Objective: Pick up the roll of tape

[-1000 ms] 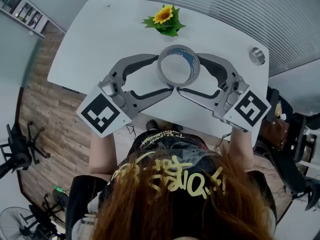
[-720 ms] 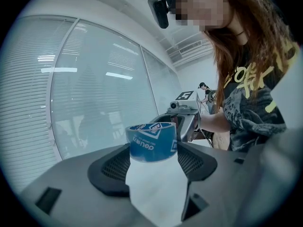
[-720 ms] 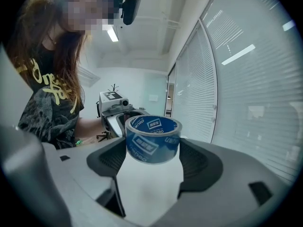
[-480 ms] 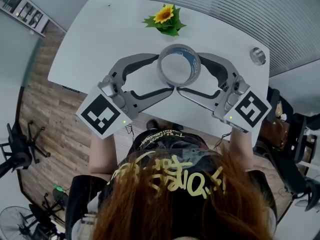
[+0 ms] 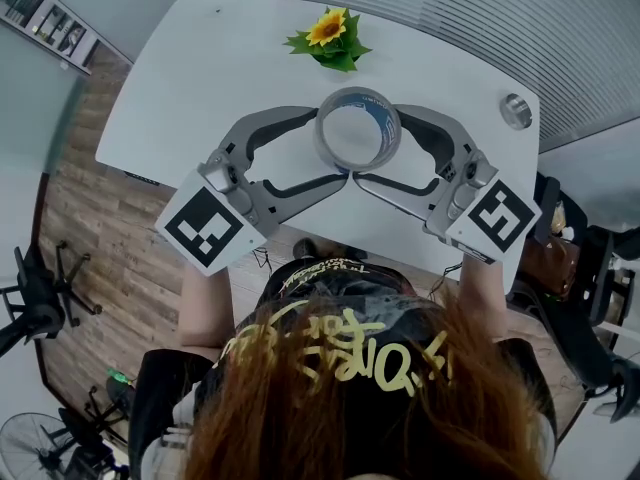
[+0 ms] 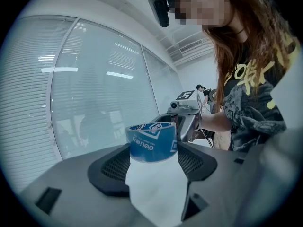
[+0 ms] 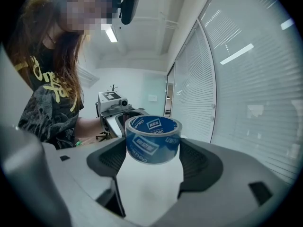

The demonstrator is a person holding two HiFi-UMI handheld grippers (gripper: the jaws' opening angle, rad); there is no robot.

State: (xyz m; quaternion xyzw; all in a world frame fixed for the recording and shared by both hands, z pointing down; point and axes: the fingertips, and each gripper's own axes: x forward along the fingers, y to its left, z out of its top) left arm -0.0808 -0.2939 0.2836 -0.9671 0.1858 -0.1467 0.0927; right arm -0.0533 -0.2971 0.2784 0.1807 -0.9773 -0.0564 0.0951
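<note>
At the counter (image 5: 200, 78), tape (image 5: 384, 126) is clamped by left gripper (image 6: 151, 148) and right gripper (image 7: 152, 148) jaws together, likely steadying the lift.

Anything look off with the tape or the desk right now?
Nothing damaged or spilled. One oddity: both the left gripper and right gripper clamp the same roll, which looks slightly tilted in the right gripper view.

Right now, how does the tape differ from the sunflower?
The tape is a blue hollow ring; the sunflower is yellow with green leaves. The tape is gripped by the left claw and right claw; the sunflower stands free, farther back. Both are over the white table.
</note>
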